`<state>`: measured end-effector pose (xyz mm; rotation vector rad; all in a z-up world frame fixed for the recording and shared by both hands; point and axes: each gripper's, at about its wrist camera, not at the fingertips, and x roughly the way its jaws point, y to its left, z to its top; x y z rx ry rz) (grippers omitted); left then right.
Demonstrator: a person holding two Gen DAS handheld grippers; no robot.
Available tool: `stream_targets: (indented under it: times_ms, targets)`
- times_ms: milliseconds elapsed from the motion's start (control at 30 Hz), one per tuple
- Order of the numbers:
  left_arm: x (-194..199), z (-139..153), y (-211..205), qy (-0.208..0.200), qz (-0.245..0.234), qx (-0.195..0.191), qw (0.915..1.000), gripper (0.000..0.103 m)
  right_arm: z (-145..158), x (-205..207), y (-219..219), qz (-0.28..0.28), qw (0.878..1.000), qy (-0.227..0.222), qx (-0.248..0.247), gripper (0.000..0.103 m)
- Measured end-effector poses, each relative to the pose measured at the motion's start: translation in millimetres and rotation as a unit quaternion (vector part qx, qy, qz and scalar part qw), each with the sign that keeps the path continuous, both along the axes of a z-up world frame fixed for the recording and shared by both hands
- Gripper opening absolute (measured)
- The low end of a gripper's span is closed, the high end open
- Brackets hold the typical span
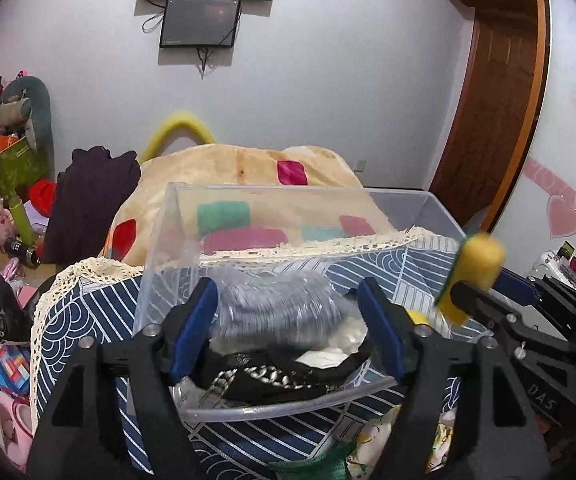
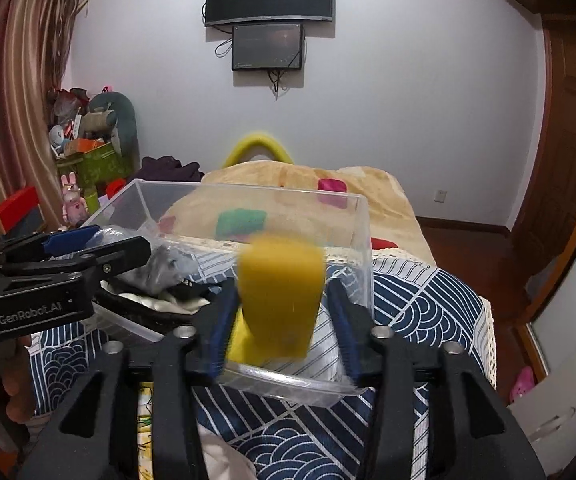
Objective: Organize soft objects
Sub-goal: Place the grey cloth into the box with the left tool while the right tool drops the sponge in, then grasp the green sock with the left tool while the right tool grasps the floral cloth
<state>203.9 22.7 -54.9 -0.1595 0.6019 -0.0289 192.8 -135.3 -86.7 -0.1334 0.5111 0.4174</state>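
Left gripper [image 1: 288, 312] level, jaws spread wide, right gripper [image 2: 284, 300] alongside, jaws parted

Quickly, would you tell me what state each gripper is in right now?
Left gripper: open, holding nothing, over the clear bin.
Right gripper: open; blurred yellow sponge between its fingers.

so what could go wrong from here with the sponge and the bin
1. The yellow sponge looks blurred between the open right claw, apparently already loose, so it may bounce off the clear bin rim onto the patterned cloth.
2. The bin's left side is already piled with a bagged grey item and dark fabric; the sponge could roll off that heap.
3. The open left claw hangs over the same bin, so the claws could bump.
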Motion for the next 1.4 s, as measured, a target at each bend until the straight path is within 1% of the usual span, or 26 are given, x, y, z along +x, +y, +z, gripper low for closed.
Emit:
stream_targets:
  times_ms: [67,133,167,200,367,500,633,700,833,933,1033,1067,1133,1167,1200,1233,1267,1300,1400]
  targets:
    - [-3.7,1.9,-0.6,-0.006,0.001,0.0,1.0,0.08,3.1,-2.6,0.3,-0.001,1.0,-0.008,0.001,0.057]
    - [-7.6,5.3,-1.1,-0.012,0.0,0.002,0.9999,0.085,7.3,-5.2,-2.3,-0.003,1.0,-0.013,0.003,0.066]
    - [-11.0,8.2,-1.4,-0.017,0.0,0.003,0.9999,0.088,9.0,-6.9,-4.3,-0.006,1.0,-0.017,0.005,0.072]
    - [-13.1,10.4,-1.2,-0.022,0.002,0.004,0.9998,0.09,11.0,-9.5,-6.7,-0.008,1.0,-0.023,0.009,0.075]
    - [-29.4,26.2,1.1,-0.05,0.011,0.011,0.9986,0.098,24.4,-22.2,-14.6,-0.009,0.999,-0.043,0.016,0.076]
    - [-44.4,34.8,5.7,-0.063,0.011,-0.004,0.9979,0.101,30.1,-34.2,-17.9,-0.001,0.998,-0.054,0.026,0.077]
    - [-60.1,35.7,5.6,-0.066,0.008,-0.003,0.9978,0.102,27.9,-45.1,-18.9,0.008,0.998,-0.055,0.029,0.077]
    - [-66.7,31.2,4.7,-0.062,0.005,0.0,0.998,0.102,23.5,-48.1,-18.0,0.013,0.998,-0.048,0.03,0.077]
    - [-72.7,15.6,2.9,-0.039,0.006,0.003,0.9992,0.102,8.7,-53.8,-16.2,0.022,0.999,-0.03,0.025,0.077]
    - [-75.4,-0.4,1.2,-0.018,0.0,0.002,0.9998,0.102,-4.3,-54.5,-12.4,0.036,0.999,-0.008,0.023,0.077]
    - [-79.4,-16.2,-0.1,0.0,-0.004,0.008,1.0,0.102,-15.7,-53.2,-1.5,0.057,0.998,0.012,0.018,0.077]
    - [-81.0,-19.5,-0.5,0.003,-0.004,0.009,0.9999,0.102,-19.6,-51.9,3.3,0.065,0.998,0.019,0.017,0.076]
    - [-84.9,-27.9,0.2,0.013,-0.006,0.01,0.9999,0.102,-26.7,-50.1,10.9,0.083,0.996,0.038,0.016,0.065]
    - [-87.3,-31.8,0.0,0.017,-0.008,0.014,0.9997,0.102,-30.0,-48.9,13.5,0.09,0.995,0.047,0.014,0.056]
    - [-90.3,-35.5,-0.6,0.019,-0.008,0.021,0.9996,0.102,-33.4,-47.6,16.8,0.096,0.994,0.056,0.01,0.051]
    - [-93.3,-38.0,-1.1,0.019,-0.006,0.026,0.9995,0.102,-37.2,-45.9,19.9,0.101,0.993,0.063,0.007,0.049]
    - [-96.0,-40.4,-1.6,0.018,-0.001,0.033,0.9993,0.102,-40.9,-45.4,22.4,0.104,0.992,0.07,0.004,0.043]
    - [-97.7,-42.7,-2.7,0.018,0.002,0.039,0.9991,0.102,-43.1,-44.6,24.5,0.107,0.991,0.074,0.0,0.035]
    - [-99.5,-49.4,-3.4,0.024,-0.003,0.038,0.999,0.102,-44.5,-46.0,26.0,0.104,0.992,0.069,-0.007,0.023]
